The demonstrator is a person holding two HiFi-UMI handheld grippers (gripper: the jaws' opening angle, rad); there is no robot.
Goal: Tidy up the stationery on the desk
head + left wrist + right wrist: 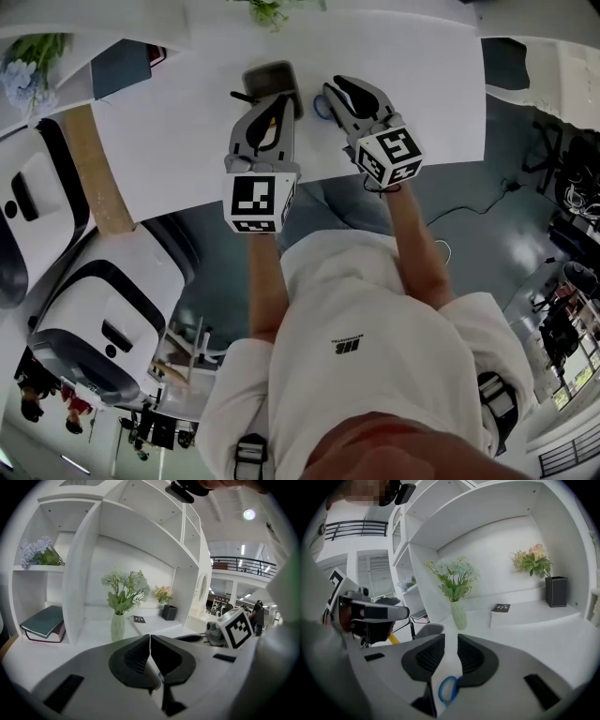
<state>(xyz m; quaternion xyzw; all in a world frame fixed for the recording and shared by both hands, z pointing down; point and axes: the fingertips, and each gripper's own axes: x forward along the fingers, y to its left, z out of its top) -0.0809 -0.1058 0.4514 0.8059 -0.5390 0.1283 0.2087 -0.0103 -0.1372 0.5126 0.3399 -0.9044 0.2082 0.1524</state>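
Claws of both hands hang over the white counter [178, 122], pointing away from the person toward the shelving.

The left claw [272, 105] sits with its tips at the near edge of a dark tray [267, 73]. Its own view shows the left claw [150, 639] with its jaws pressed together, only a hairline between the pads. I can make out nothing pinched there.

Next comes a blue ring [322, 106], lying flat on the counter in the gap between the two hands. It is just beside the inner jaw of the right claw [337, 92] and clearly nearer that hand than the other.

In the right gripper view the right claw [451, 641] has its jaws spread, with bare counter showing between the pads. The blue ring [447, 689] shows low in that gap, back toward the roots of the jaws rather than out at the tips. It looks oval, its longer way running roughly along the line the claw points. Part of it slips under the right-hand jaw, so I cannot tell whether it is a loose ring or the handle of something longer.

The ring therefore lies beneath and behind the spread tips, not ahead of them. I judge the right hand would have to draw back and drop before its pads could straddle it. The tray, the likely place to put it, stands just left of the ring.
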